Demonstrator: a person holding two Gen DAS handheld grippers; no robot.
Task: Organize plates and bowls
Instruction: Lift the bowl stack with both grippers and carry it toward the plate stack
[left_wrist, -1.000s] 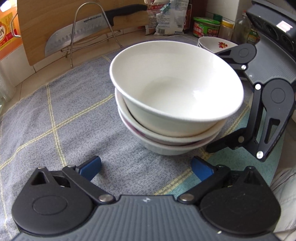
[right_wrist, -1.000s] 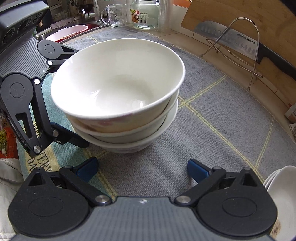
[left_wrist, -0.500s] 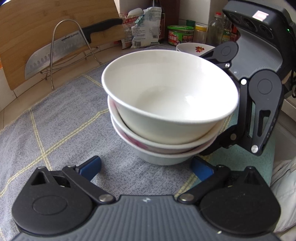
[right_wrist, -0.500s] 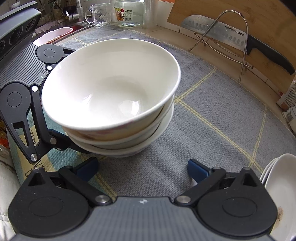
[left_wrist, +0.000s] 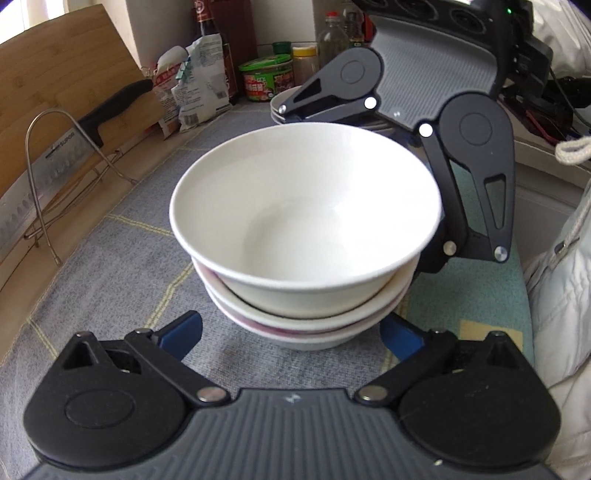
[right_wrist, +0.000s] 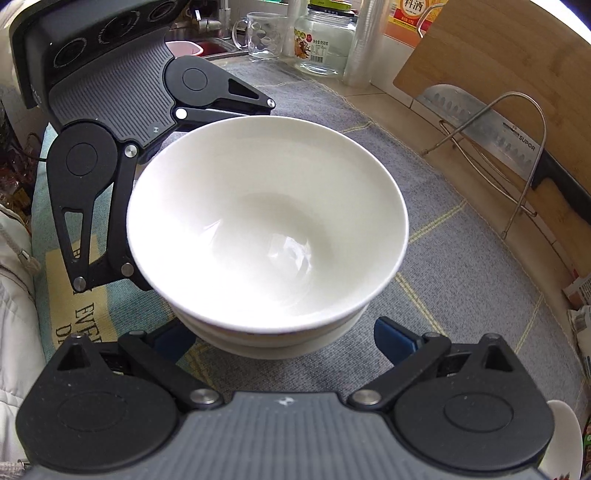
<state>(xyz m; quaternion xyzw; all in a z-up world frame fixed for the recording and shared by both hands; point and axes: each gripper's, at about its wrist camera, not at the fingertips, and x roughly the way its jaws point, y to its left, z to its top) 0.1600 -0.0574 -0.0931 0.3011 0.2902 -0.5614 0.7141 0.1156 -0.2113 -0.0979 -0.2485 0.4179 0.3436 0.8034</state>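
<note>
A stack of bowls (left_wrist: 306, 258) stands on the grey checked cloth (left_wrist: 110, 266) that covers the desk, three white bowls nested one in another, the top one empty and clean inside. The left tool (left_wrist: 291, 332) sits low at the near side of the stack with its blue pads (left_wrist: 181, 332) spread wide to either side of the bottom bowl; its jaws have just been closing a little, with the stack between them, though the pads do not look pressed on the ceramic (the right pad is partly hidden under the bowl's rim). The right tool (right_wrist: 284, 339) comes at the stack from the opposite side, its jaws also wide, with blue pads on each side of the lowest bowl and a gap showing at the right one. Behind the right tool, in the left view, more white dishes (left_wrist: 280, 107) are stacked. A cleaver (right_wrist: 498, 133) leans on a wire rack (right_wrist: 517, 162) in front of a wooden cutting board (right_wrist: 480, 55) at the back of the desk.
</note>
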